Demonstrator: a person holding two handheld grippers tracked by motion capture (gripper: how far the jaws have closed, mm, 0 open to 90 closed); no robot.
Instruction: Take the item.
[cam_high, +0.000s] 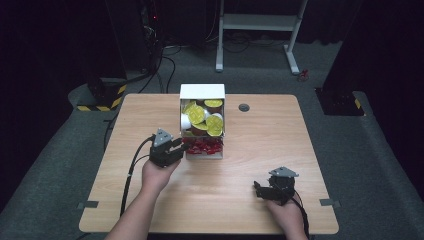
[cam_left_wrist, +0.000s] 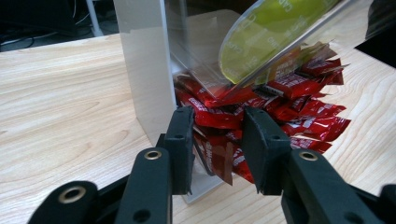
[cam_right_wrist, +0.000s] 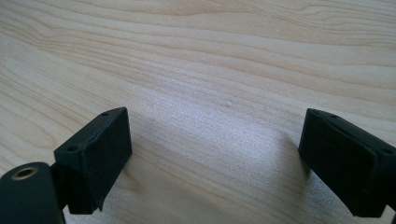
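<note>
My left hand-held gripper (cam_left_wrist: 217, 133): at the open bottom front of the clear dispenser box (cam_high: 202, 120), jaws narrowed around a red sachet (cam_left_wrist: 219, 156) that stands between them; whether they pinch it I cannot tell. Red sachets (cam_left_wrist: 299, 105): a heap spilling from the dispenser's lower slot onto the bench (cam_high: 150, 112), just ahead of that gripper. Yellow-lidded cups (cam_high: 200, 116): stacked in the dispenser's upper compartment, one lid pressed against the sloped clear panel above the sachets. My right hand-held gripper (cam_right_wrist: 215, 154): jaws wide apart, holding nothing, resting low over bare wood at the bench's near right, well apart from the dispenser.
</note>
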